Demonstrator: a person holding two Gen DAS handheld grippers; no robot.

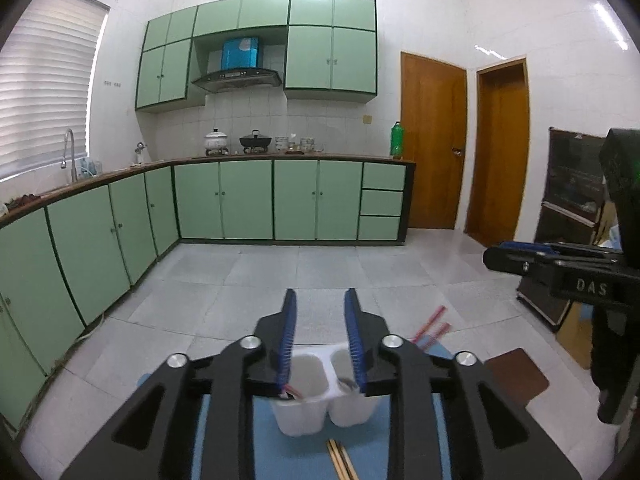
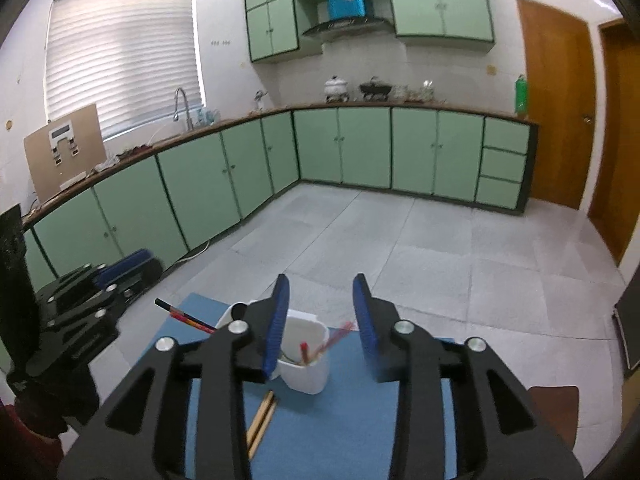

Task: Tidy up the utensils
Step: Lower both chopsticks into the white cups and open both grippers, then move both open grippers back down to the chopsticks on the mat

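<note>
The left gripper (image 1: 320,300) stands with its blue pads apart and nothing between them. Below it a white holder (image 1: 320,412) with two compartments stands on a blue mat (image 1: 224,448). Two wooden chopsticks (image 1: 341,460) lie on the mat just in front of the holder. Red chopsticks (image 1: 430,326) stick out behind it. The right gripper (image 1: 490,258) shows at the right edge
</note>
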